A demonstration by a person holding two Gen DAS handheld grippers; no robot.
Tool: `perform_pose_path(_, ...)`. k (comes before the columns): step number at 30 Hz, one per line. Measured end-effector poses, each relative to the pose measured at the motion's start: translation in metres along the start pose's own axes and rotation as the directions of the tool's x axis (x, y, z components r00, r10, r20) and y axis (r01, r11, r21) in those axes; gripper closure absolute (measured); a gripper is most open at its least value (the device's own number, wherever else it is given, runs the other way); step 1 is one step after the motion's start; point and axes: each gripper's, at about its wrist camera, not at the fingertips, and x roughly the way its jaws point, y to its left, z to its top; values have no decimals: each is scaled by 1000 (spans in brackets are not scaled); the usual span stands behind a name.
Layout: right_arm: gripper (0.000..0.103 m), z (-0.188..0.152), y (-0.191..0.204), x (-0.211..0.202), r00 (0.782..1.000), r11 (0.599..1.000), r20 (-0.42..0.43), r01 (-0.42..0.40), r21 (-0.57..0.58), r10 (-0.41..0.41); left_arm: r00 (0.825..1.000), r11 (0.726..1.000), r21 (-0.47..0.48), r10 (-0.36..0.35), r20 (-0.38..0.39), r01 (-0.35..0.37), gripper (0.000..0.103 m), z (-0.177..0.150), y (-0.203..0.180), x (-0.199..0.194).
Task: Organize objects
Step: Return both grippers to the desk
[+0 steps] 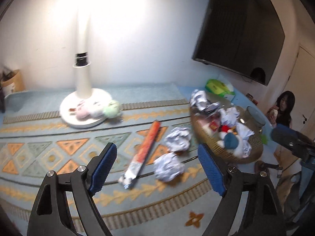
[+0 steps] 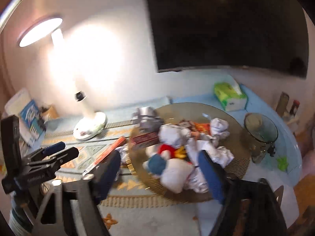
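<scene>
My left gripper (image 1: 157, 167) is open and empty above the patterned cloth (image 1: 59, 147). Between its fingers lie an orange-and-silver long packet (image 1: 145, 153) and two crumpled paper balls (image 1: 178, 139) (image 1: 169, 169). To the right a round woven tray (image 1: 254, 153) holds crumpled papers, a snack pack and a plush toy (image 1: 230, 139). My right gripper (image 2: 159, 167) is open and empty, hovering over the same tray (image 2: 240, 137) and its plush toy (image 2: 169, 157). The left gripper also shows at the left in the right wrist view (image 2: 55, 149).
A white lamp (image 1: 83, 90) stands at the back with small pastel toys (image 1: 94, 110) on its base. A green tissue box (image 2: 229, 95), a glass jar (image 2: 260, 131), a wall TV (image 1: 240, 31) and a seated person (image 1: 283, 108) are to the right.
</scene>
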Motion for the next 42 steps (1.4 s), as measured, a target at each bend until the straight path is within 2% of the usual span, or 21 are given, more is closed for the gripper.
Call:
perform_pose_path(3, 0, -17, 41, -9, 997, 996, 34, -63, -58, 65, 996, 994, -60, 92, -19, -93, 20, -25, 50, -17)
perform_pose_path(7, 0, -43, 76, 13, 998, 997, -24, -63, -48, 61, 974, 966, -128, 219, -53, -224, 19, -60, 110, -19)
perform_pose_path(10, 0, -65, 88, 51, 987, 995, -135, -96, -24, 91, 962, 944, -193, 256, -93, -269, 20, -82, 145, -12)
perform_pose_path(13, 0, -83, 93, 81, 983, 998, -181, -33, -44, 25, 958, 929, -243, 256, -126, -280, 20, -100, 163, -3)
perform_pose_path(16, 0, -101, 91, 107, 973, 998, -229, 7, -56, -19, 961, 935, -221, 263, -84, -276, 12, -100, 157, -7)
perform_pose_path(19, 0, -103, 87, 132, 937, 998, -345, 46, -40, -57, 953, 935, -197, 273, -129, -294, 11, -100, 154, 3)
perform_pose_path(20, 0, -103, 87, 135, 933, 996, -351, 67, -54, -82, 951, 934, -195, 279, -131, -301, 9, -100, 154, 3)
perform_pose_path(23, 0, -105, 88, 135, 933, 995, -349, 69, -67, -88, 948, 934, -178, 287, -140, -309, 6, -100, 152, 5)
perform_pose_path(26, 0, -106, 85, 136, 933, 996, -350, 67, -66, -86, 952, 938, -182, 274, -138, -297, 5, -100, 152, 4)
perform_pose_path(42, 0, -106, 84, 137, 933, 995, -350, 64, -75, -87, 954, 939, -185, 268, -135, -290, 4, -100, 153, 3)
